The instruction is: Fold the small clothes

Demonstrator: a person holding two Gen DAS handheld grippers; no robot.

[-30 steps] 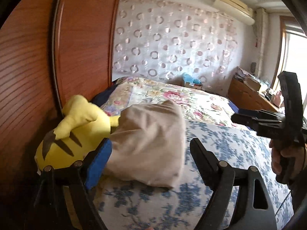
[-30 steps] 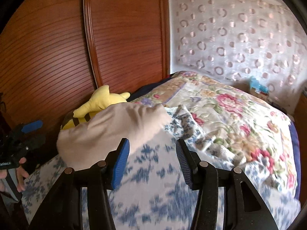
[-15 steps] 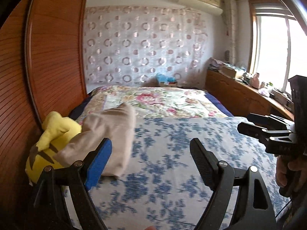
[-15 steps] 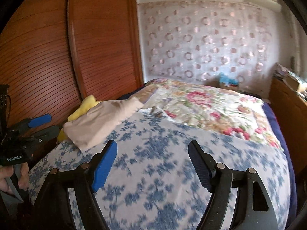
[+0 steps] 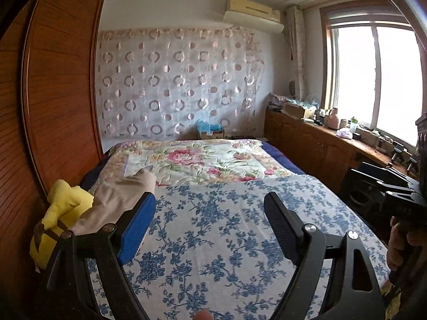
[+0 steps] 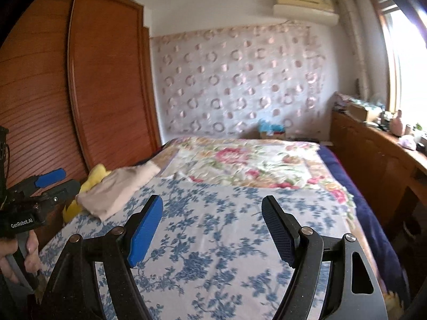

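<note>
A folded beige garment (image 5: 117, 202) lies at the left edge of the bed, resting partly on a yellow plush toy (image 5: 60, 213); it also shows in the right wrist view (image 6: 120, 189). My left gripper (image 5: 209, 200) is open and empty, held above the blue floral sheet (image 5: 213, 240), to the right of the garment. My right gripper (image 6: 212, 204) is open and empty, above the middle of the sheet (image 6: 213, 253). The left gripper shows at the left edge of the right wrist view (image 6: 57, 180), and the right one at the right edge of the left wrist view (image 5: 384, 186).
A wooden wardrobe (image 5: 58, 101) runs along the bed's left side. A pink floral quilt (image 5: 202, 160) covers the far half of the bed. A low wooden cabinet (image 5: 320, 144) with several small items stands under the window at right. A patterned curtain (image 5: 176, 88) hangs behind.
Both grippers have pulled back and up from the beige garment, which stays on the bed's left edge. The right gripper's fingers have spread wider. Both views now show much more of the room.
</note>
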